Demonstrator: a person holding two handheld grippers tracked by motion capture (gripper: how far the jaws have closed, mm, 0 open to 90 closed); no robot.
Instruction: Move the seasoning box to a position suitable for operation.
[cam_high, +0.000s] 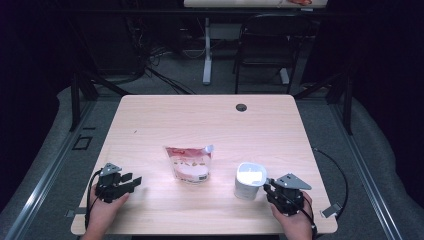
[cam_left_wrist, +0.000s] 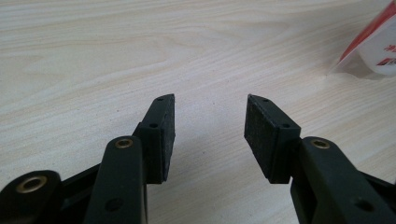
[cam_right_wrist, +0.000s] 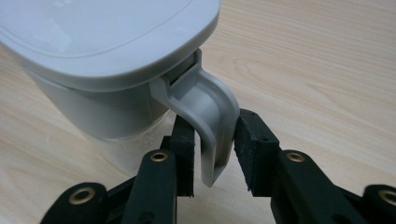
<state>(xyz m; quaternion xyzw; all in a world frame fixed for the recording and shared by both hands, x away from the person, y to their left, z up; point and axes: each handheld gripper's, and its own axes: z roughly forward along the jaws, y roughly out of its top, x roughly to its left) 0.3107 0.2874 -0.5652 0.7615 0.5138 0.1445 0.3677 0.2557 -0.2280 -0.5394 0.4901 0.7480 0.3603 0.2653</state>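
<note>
Right claw (cam_right_wrist: 212, 144) straddles the jug's handle (cam_right_wrist: 210, 121)

The white lidded jug (cam_high: 248, 181) stands upright just ahead of the right claw, its handle hanging down between pads that are apart, barely clear of it; the snack pouch (cam_high: 189, 163) lies left of the jug, and the left claw (cam_left_wrist: 210, 130), apart and empty, rests beyond the pouch on the worktop (cam_high: 165, 120)

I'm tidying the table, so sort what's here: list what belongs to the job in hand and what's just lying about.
In the job:
white container, by its handle
right tongs, jaws around the handle

Lying about:
snack pouch
left tongs, open over the bare table
</note>
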